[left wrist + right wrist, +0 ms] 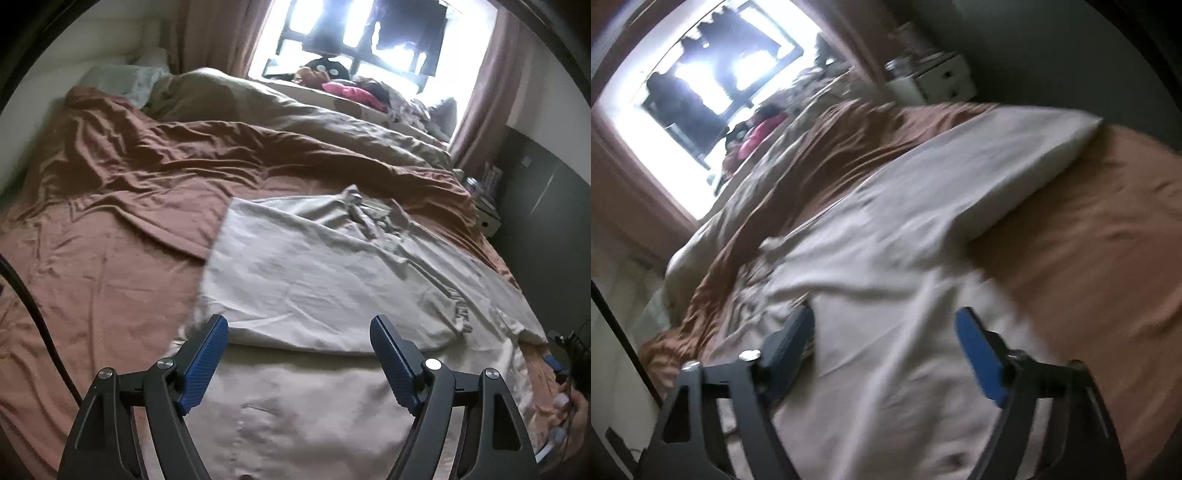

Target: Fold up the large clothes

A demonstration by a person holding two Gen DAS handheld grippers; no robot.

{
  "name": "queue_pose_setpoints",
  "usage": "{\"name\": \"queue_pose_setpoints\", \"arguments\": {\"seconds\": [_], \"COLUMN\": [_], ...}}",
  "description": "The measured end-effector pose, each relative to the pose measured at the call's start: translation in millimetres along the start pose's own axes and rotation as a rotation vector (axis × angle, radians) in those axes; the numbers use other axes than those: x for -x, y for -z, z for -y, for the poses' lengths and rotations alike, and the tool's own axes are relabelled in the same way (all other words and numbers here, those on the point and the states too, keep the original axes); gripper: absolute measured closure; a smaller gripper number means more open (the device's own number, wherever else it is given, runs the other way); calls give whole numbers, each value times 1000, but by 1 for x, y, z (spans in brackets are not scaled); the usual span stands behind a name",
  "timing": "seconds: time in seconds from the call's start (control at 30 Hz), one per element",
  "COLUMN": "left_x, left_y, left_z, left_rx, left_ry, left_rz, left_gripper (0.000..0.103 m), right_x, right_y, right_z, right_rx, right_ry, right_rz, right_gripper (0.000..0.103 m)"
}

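A large cream garment [325, 273] lies spread on the brown bed sheet [110, 229], with one part folded over onto itself and a crumpled collar area at its far end. My left gripper [299, 332] is open and empty, just above the garment's near fold edge. In the right wrist view the same cream garment [905, 236] runs diagonally across the bed, blurred by motion. My right gripper [884, 328] is open over the cloth, with nothing between its fingers.
A beige duvet [295, 122] is bunched along the far side of the bed below a bright window [354, 33]. Pink and dark items [347, 90] lie on the sill. A white bedside cabinet [938, 81] stands by the dark wall. A hand [569, 417] shows at the right edge.
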State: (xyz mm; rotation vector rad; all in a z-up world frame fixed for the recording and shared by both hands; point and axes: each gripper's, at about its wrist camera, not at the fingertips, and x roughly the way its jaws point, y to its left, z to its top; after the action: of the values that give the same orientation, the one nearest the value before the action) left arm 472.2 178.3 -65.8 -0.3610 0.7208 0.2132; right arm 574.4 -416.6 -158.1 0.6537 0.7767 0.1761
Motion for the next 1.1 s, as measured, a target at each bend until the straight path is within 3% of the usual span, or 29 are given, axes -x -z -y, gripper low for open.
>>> {"name": "queue_pose_setpoints", "arguments": {"seconds": [0.27,0.47,0.67,1.03,1.1], "left_x": [-24,-49,-68,-79,-82], "left_y": [10,14,14,20,22], "left_z": [41,55,54,45,45], "left_rx": [-86,-152,-128,-96,-100], "left_ry": [-11,-61,-72,-74,-76], "left_rz": [-13,-25,-39,-43,-49], "left_gripper": [23,23,23,23,23], "right_x": [8,-17,-53,-97,-104], "right_y": [-39,-60,-86,-105,-106], "right_z": [61,75,90,100,99], "right_rx": [-72,-98,-114,-123,-107], "right_ry": [86,123,158,194,203], "right_rz": [38,13,-8,2,11], "right_gripper": [52,53,62,62,82]}}
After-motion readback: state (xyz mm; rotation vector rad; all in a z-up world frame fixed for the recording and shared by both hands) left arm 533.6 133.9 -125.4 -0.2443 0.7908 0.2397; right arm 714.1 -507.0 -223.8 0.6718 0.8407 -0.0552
